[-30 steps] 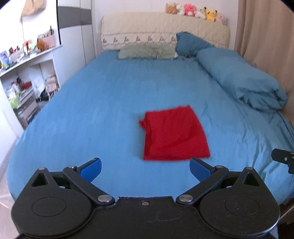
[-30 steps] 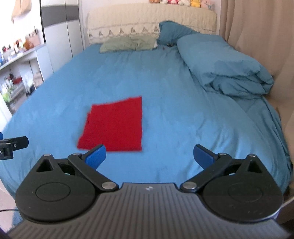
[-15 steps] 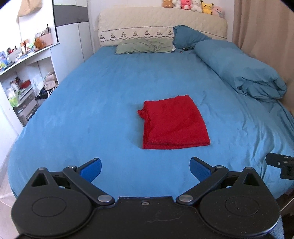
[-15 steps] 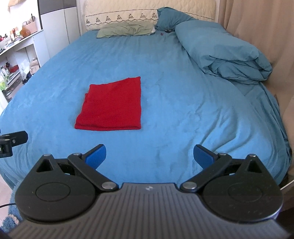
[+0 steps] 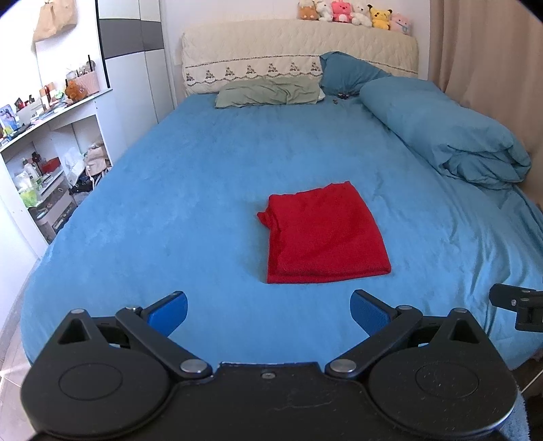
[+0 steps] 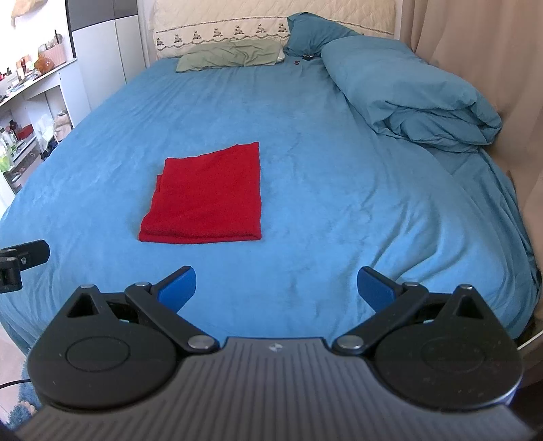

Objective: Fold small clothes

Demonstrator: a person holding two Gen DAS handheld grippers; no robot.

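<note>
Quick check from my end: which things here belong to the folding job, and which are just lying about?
Job:
red garment, lying folded
left gripper, open
right gripper, open

Lying about:
green pillow
rolled blue duvet
plush toys
cluttered shelf

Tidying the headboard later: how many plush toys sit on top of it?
5 in the left wrist view, in a row along the headboard top: brown, white, pink, yellow, pale pink. A sixth white one may hide between them.
</note>
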